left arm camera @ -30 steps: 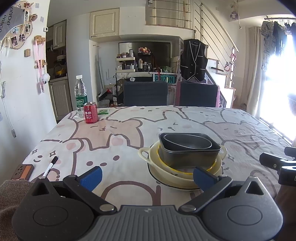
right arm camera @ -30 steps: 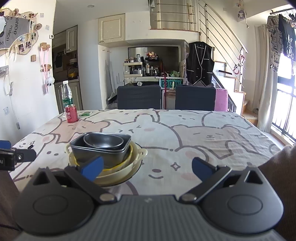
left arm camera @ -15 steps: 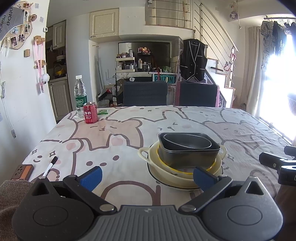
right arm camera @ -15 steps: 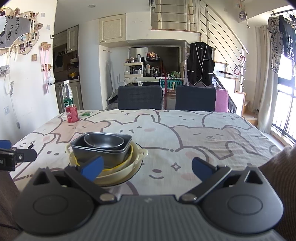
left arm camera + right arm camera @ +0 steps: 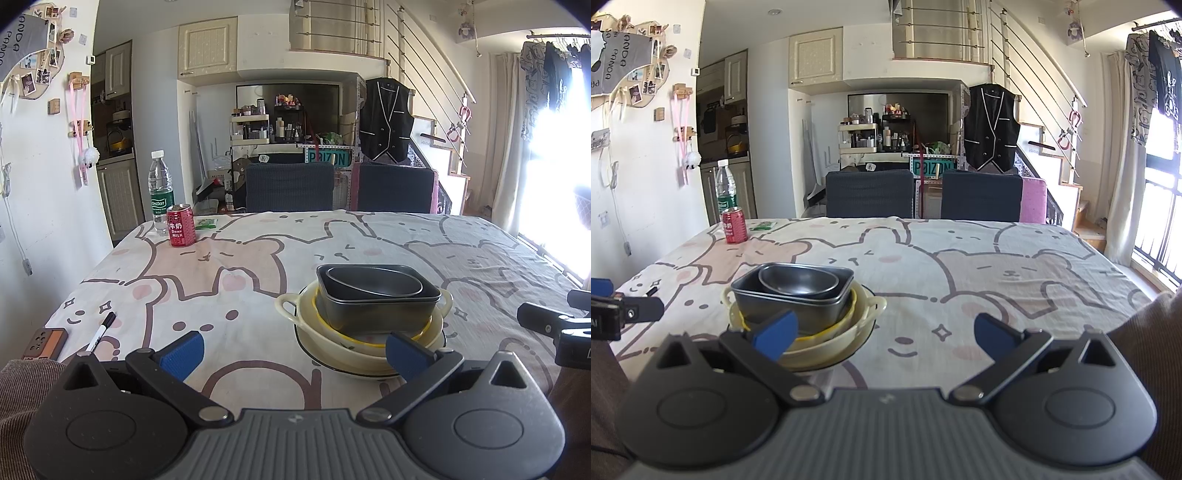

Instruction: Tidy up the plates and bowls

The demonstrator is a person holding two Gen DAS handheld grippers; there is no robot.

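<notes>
I hold my left gripper [image 5: 291, 349] and right gripper [image 5: 884, 330] spread wide, empty, just short of the stacked bowls [image 5: 369, 314]. The red can [image 5: 181, 226] stands well beyond the stack, near the water bottle [image 5: 161, 192].

The left gripper [image 5: 291, 350] has a black body with two round housings, each topped by a triangular cut-out, and a ribbed grey plate between them. Silver screws sit at the pivots of its black link arms. Its fingers [image 5: 183, 350] end in blue textured pads. The right gripper [image 5: 884, 330] is built alike: black housings, grey ribbed plate, silver pivot screws, blue-padded fingers [image 5: 991, 328]. Beside the left gripper's housing, a brown ribbed sleeve [image 5: 20, 384] shows.
</notes>
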